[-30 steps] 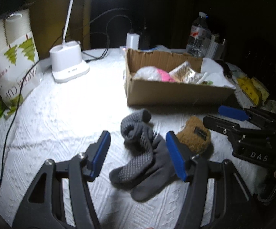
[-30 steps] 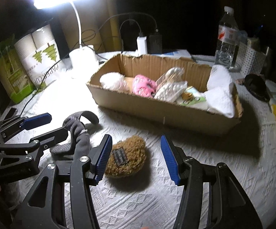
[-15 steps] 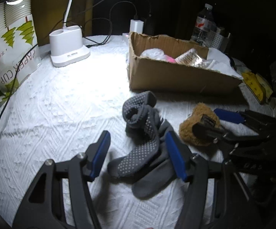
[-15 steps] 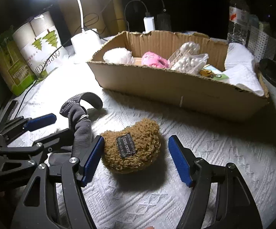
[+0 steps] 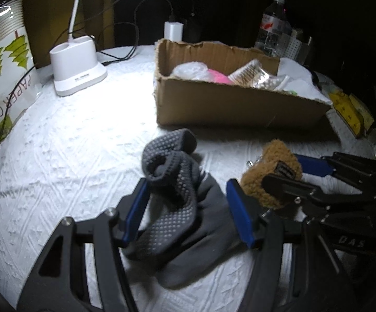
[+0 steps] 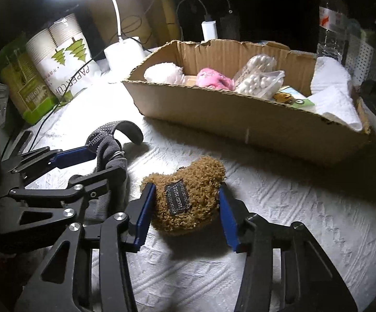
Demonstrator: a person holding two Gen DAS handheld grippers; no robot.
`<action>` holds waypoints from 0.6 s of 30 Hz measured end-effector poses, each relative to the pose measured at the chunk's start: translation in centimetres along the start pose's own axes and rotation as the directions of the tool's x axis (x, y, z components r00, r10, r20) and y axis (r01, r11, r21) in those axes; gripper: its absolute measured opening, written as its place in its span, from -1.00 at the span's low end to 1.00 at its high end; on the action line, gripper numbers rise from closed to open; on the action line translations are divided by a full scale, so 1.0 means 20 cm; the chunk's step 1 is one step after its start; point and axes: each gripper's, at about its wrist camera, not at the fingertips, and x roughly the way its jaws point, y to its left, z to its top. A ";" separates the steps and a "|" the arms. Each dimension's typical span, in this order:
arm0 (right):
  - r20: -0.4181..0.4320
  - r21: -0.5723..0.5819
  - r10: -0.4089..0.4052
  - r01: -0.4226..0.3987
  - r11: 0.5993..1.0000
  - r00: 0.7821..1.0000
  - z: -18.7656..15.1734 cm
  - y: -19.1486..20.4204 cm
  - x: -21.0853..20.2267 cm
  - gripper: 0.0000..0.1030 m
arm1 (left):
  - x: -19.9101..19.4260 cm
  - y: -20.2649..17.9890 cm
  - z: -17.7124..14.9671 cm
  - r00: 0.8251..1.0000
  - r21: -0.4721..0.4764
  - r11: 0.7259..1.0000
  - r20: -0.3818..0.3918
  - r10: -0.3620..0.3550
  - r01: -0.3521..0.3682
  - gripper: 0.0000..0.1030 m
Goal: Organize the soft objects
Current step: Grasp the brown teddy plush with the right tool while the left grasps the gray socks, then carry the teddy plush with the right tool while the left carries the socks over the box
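Right gripper (image 6: pixel 184 214) jaws pinch brown plush (image 6: pixel 188 195); left gripper (image 5: pixel 188 215) jaws wide around grey socks (image 5: pixel 177 195), whose loose 11 o'clock end could drag

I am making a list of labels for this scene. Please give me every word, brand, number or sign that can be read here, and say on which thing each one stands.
"PAPER CUP": on the white cup pack with green trees.
"DAS": on the right gripper body, seen from the left wrist; the rest is cut off.
Brown pouch patch: lettering too small to read.
Green pack: white letters, blurred.
Bottle label: unreadable.
Small Chinese print on the cup pack: unreadable.
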 end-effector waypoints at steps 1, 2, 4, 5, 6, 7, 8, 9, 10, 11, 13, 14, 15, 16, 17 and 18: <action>0.003 0.001 -0.001 0.001 1.000 1.000 0.00 -0.01 -0.01 -0.06 | 0.01 -0.01 0.00 1.000 0.005 1.000 -0.002 0.002 -0.002 0.20; 0.009 0.003 -0.003 0.003 1.000 1.000 0.00 -0.02 -0.02 -0.06 | 0.01 -0.02 0.00 1.000 0.011 1.000 -0.003 0.002 -0.002 0.20; 0.021 0.011 -0.012 0.012 1.000 1.000 -0.01 -0.05 -0.05 -0.07 | 0.03 -0.05 0.00 1.000 0.021 1.000 -0.009 0.002 -0.001 0.20; 0.025 0.016 -0.014 0.013 1.000 1.000 -0.01 -0.06 -0.06 -0.07 | 0.04 -0.06 0.00 1.000 0.026 1.000 -0.014 0.000 0.000 0.20; 0.030 0.019 -0.016 0.016 1.000 0.999 -0.01 -0.07 -0.08 -0.07 | 0.05 -0.07 0.00 1.000 0.030 1.000 -0.017 0.001 0.000 0.19; 0.036 0.024 -0.021 0.020 0.999 0.999 -0.01 -0.09 -0.09 -0.06 | 0.05 -0.07 0.00 1.000 0.034 0.999 -0.020 0.004 -0.003 0.17; 0.041 0.029 -0.023 0.022 0.999 0.999 -0.01 -0.10 -0.10 -0.06 | 0.06 -0.08 0.01 1.000 0.036 0.999 -0.021 0.003 -0.003 0.08; 0.044 0.033 -0.025 0.024 0.999 0.999 -0.01 -0.11 -0.11 -0.06 | 0.06 -0.09 0.01 1.000 0.036 0.999 -0.024 0.004 -0.003 -0.09; 0.048 0.038 -0.029 0.027 0.999 0.998 -0.02 -0.13 -0.13 -0.06 | 0.07 -0.09 0.01 1.000 0.038 0.999 -0.028 0.007 -0.006 -0.10; 0.052 0.041 -0.032 0.029 0.999 0.998 -0.02 -0.14 -0.14 -0.06 | 0.07 -0.10 0.01 1.000 0.041 0.999 -0.027 0.006 -0.005 -0.15; 0.059 0.048 -0.035 0.032 0.998 0.998 -0.02 -0.16 -0.16 -0.06 | 0.06 -0.10 0.01 1.000 0.042 0.999 -0.026 -0.003 0.004 -0.34; 0.062 0.051 -0.036 0.033 0.998 0.997 -0.03 -0.17 -0.17 -0.06 | 0.05 -0.11 0.01 1.000 0.045 0.999 -0.024 -0.009 0.010 -0.35; 0.065 0.053 -0.037 0.034 0.998 0.997 -0.03 -0.17 -0.17 -0.06 | 0.05 -0.12 0.01 1.000 0.048 0.999 -0.023 -0.015 0.016 -0.37; 0.067 0.055 -0.038 0.034 0.998 0.997 -0.03 -0.18 -0.18 -0.06 | 0.04 -0.13 0.01 1.000 0.049 0.998 -0.019 -0.024 0.025 -0.38; 0.069 0.057 -0.038 0.034 0.998 0.997 -0.03 -0.19 -0.19 -0.06 | 0.04 -0.14 0.01 0.999 0.050 0.998 -0.015 -0.028 0.029 -0.38; 0.072 0.058 -0.039 0.034 0.998 0.997 -0.04 -0.19 -0.19 -0.06 | 0.02 -0.15 0.01 0.999 0.053 0.998 -0.009 -0.033 0.033 -0.39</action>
